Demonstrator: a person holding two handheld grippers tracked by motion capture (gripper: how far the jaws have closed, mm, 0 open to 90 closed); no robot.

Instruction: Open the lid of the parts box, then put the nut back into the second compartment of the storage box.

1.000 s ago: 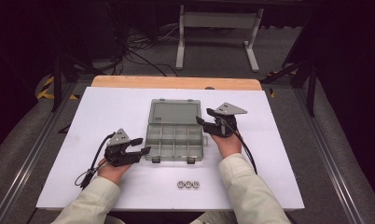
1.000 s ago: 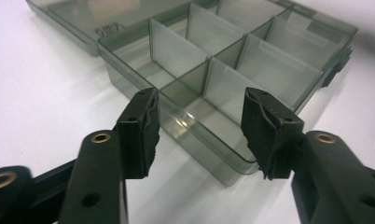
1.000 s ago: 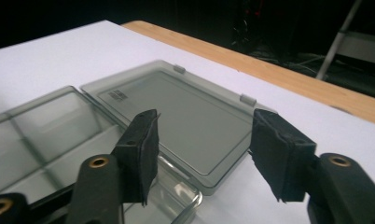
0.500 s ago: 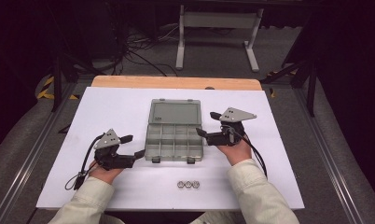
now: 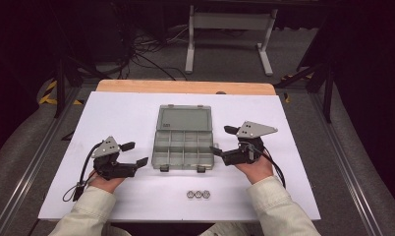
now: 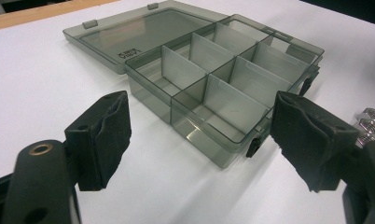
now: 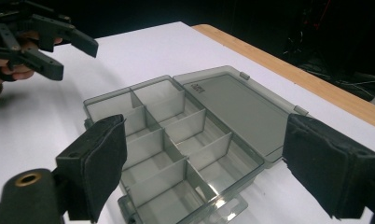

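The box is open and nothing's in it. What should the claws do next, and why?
Probably the right claw should swing down toward the three metal nuts lying on the table in front of the open organizer box. Its compartments look empty, both claws are open and hold nothing, and the nuts are the only loose things nearby.

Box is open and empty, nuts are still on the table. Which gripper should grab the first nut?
Right, probably, though it's close. The right gripper and left gripper are both open; the nuts lie right of centre, nearer the right hand.
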